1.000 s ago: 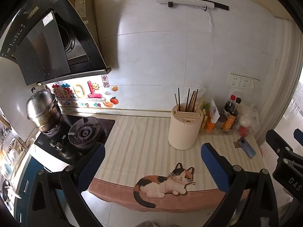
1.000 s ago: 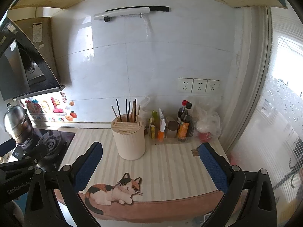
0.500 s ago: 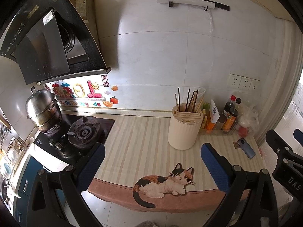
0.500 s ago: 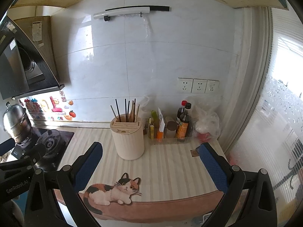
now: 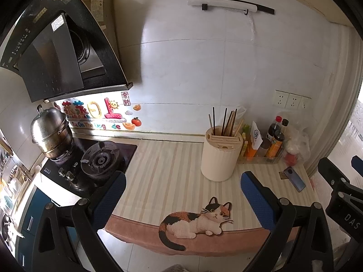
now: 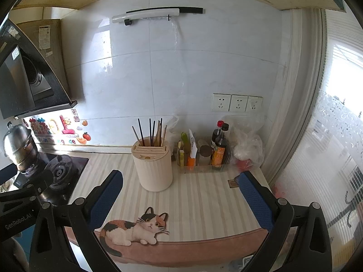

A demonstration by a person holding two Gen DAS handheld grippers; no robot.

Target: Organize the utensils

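Both wrist views face the counter, seemingly from well back.

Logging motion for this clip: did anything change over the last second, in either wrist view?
Almost nothing. The right gripper drifted slightly: the utensil holder sits a touch further left in its view. The left gripper barely moved. Nothing was grasped or released; both jaws stayed wide open and empty, and the chopsticks, the holder and the phone kept their places.
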